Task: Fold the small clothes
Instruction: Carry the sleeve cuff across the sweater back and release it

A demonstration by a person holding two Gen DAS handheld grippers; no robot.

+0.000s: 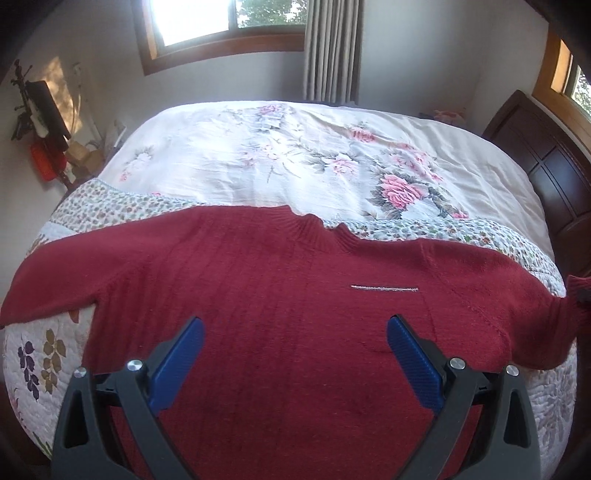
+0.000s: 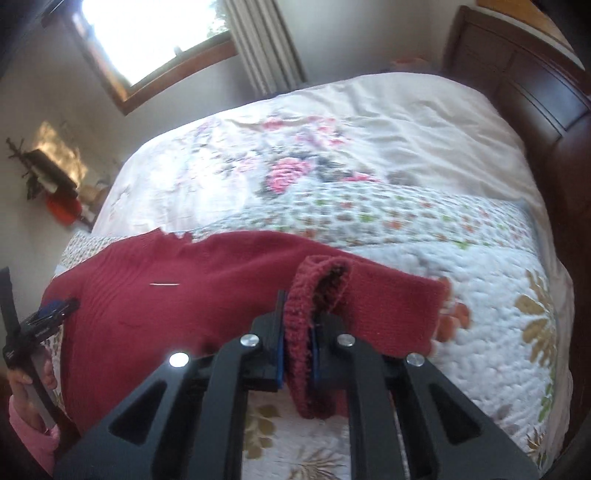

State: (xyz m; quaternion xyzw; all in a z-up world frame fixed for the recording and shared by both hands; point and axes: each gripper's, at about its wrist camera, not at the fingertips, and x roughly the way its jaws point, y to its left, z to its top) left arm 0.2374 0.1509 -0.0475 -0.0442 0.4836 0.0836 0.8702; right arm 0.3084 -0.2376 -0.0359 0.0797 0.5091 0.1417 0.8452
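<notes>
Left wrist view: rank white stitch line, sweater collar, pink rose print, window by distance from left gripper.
1. White stitch line, on the sweater chest just ahead of the left gripper.
2. Sweater collar, top edge.
3. Pink rose print, mid-bed, right.
4. Window, far wall.

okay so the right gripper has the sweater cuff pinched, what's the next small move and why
Probably carry the cuff across onto the red sweater body. The right gripper is shut on it, the sweater lies flat on the quilt, and the left gripper hovers open above its middle.
</notes>
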